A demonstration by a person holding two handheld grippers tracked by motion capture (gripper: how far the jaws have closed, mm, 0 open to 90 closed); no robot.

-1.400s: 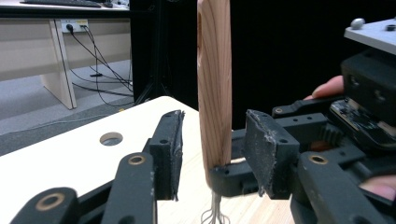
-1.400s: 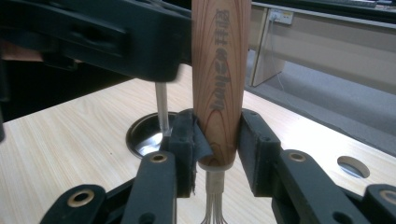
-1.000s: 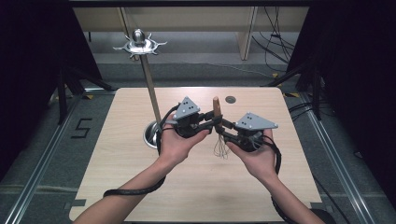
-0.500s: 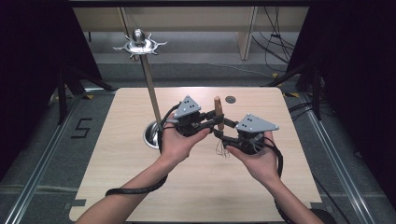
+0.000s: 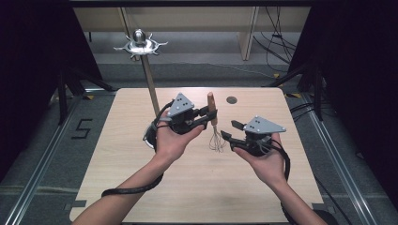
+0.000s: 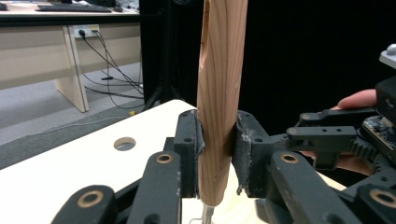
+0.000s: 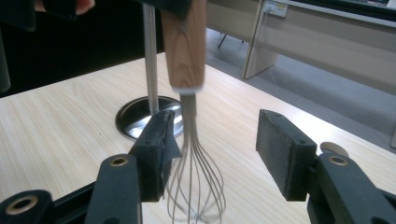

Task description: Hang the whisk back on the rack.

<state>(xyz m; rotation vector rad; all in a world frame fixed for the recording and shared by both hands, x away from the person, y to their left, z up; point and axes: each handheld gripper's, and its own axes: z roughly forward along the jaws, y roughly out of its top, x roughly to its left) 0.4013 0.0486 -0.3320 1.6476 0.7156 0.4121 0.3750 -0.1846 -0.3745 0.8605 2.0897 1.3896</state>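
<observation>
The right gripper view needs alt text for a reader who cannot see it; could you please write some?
A whisk with a wooden handle hangs upright, its wire loops between the open fingers of the right gripper, which have just been opening. Behind it, a metal pole rises from a round stand base on the pale wooden table.

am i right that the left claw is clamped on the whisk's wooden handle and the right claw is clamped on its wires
Not quite. The left claw is clamped on the whisk handle, but the right claw has just been opening and stands open; the wires hang loose between its jaws, close against one pad, as the right gripper view shows.
</observation>
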